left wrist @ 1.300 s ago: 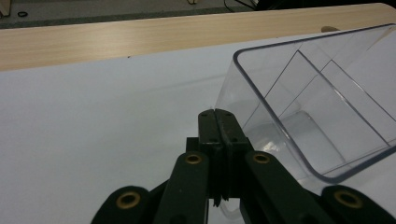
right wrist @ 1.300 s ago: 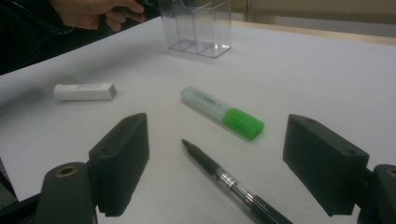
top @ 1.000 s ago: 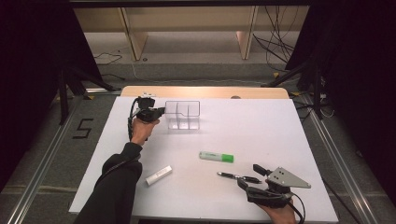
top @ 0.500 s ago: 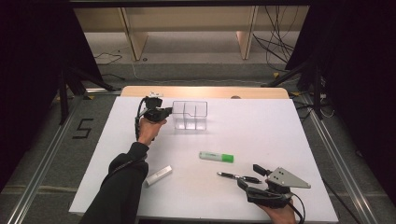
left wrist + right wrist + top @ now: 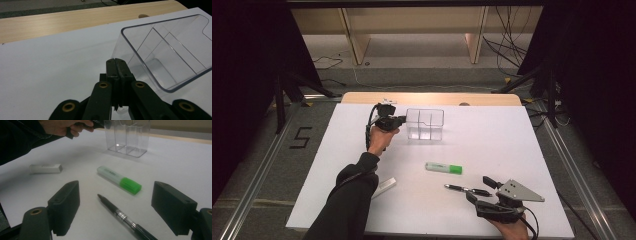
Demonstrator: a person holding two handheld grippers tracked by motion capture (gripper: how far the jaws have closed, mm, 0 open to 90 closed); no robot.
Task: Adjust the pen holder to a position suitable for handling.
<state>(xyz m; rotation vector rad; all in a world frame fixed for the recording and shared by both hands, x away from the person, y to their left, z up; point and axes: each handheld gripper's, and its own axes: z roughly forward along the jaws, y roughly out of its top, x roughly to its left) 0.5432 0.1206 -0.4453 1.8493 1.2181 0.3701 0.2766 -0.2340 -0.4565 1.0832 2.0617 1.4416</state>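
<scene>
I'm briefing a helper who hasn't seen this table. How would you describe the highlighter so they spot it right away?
Start at the white table and look at its near half, toward the person's right tongs. The highlighter lies flat between the clear organizer and the black pen. Its pale body with a bright green cap sets it apart from the thin dark pen and the plain white stick farther left.

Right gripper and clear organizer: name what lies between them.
In the high view, a black pen and a green highlighter lie between the right gripper and the clear organizer.
</scene>
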